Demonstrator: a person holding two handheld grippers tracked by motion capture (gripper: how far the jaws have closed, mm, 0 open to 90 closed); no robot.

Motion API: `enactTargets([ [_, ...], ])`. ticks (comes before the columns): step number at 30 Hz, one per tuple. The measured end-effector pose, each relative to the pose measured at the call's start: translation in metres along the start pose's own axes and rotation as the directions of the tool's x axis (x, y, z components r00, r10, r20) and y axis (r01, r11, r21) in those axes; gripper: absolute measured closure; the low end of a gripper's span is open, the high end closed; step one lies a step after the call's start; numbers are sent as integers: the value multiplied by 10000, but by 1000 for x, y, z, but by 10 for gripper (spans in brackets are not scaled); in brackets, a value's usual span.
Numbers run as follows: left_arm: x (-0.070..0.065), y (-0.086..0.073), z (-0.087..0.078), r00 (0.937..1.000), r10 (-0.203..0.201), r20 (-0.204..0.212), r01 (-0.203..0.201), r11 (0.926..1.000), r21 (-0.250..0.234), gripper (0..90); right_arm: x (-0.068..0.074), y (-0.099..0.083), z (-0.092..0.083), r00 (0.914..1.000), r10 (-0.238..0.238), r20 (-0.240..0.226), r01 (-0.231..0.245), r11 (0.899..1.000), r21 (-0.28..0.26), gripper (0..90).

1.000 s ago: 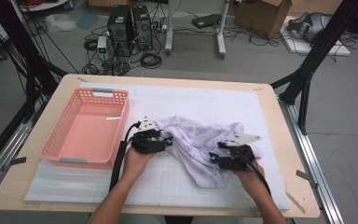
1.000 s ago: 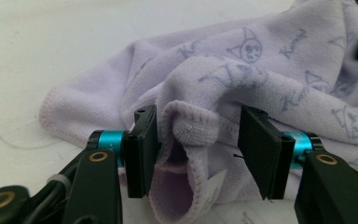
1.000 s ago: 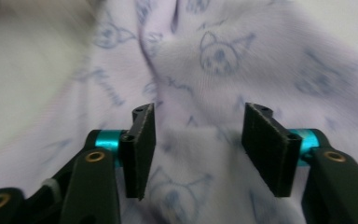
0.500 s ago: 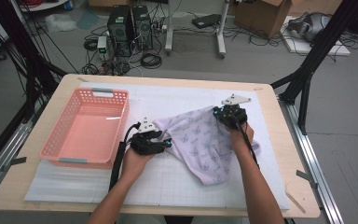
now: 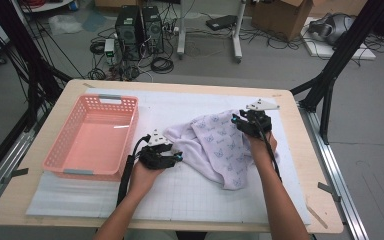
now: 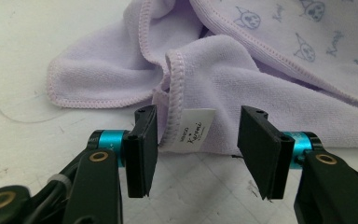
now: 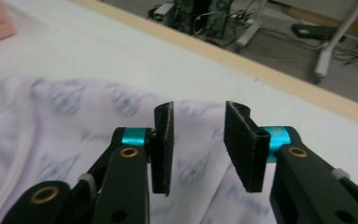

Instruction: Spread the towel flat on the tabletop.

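Towel (image 5: 220, 147), lilac with small printed faces, lies rumpled on the white mat (image 5: 190, 195) between our two grippers, only partly spread. One flap is laid out toward the far side, while the near-left corner is bunched and folded over itself.

Just ahead of our left gripper (image 6: 198, 140) sits that bunched corner. Its jaws stand about half open, a stitched hem and the small white label (image 6: 193, 128) lying between them, but the pads do not press on the cloth. We hold nothing there.

Our right gripper (image 7: 198, 140) hangs over the far-right edge of the towel, printed cloth below and beyond its tips. Its jaws have just been opening, and nothing sits between them, so the edge is let go.

Off to the left of our left gripper stands the pink basket (image 5: 65, 160), with nothing in it.

We judge the work early to midway: one side has been pulled out, yet the left corner needs gripping and drawing flat, and folding or stowing in the basket is all ahead.
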State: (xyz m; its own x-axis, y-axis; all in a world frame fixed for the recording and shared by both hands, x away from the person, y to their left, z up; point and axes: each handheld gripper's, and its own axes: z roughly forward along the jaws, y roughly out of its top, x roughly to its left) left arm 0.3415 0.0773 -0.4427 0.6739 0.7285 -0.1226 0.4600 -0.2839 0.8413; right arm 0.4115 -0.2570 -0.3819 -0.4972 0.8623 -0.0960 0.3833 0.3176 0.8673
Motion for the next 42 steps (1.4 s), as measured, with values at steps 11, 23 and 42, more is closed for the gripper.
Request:
enactTargets([
  [11, -12, -3, 11, 9961, 882, 60, -884, 9938, 671, 858, 55, -35, -4, 9373, -94, -3485, 603, 9889, 1355, 490],
  [23, -13, -6, 3, 9949, 1010, -14, -1006, 9918, 792, 865, 47, -40, -9, 9495, -1106, -2937, 1521, 9807, 1225, 884],
  [42, -15, -15, -7, 9936, 1133, 25, -1132, 9908, 740, 862, -48, -70, -87, 9986, 503, 130, -514, 9923, 1123, 845],
])
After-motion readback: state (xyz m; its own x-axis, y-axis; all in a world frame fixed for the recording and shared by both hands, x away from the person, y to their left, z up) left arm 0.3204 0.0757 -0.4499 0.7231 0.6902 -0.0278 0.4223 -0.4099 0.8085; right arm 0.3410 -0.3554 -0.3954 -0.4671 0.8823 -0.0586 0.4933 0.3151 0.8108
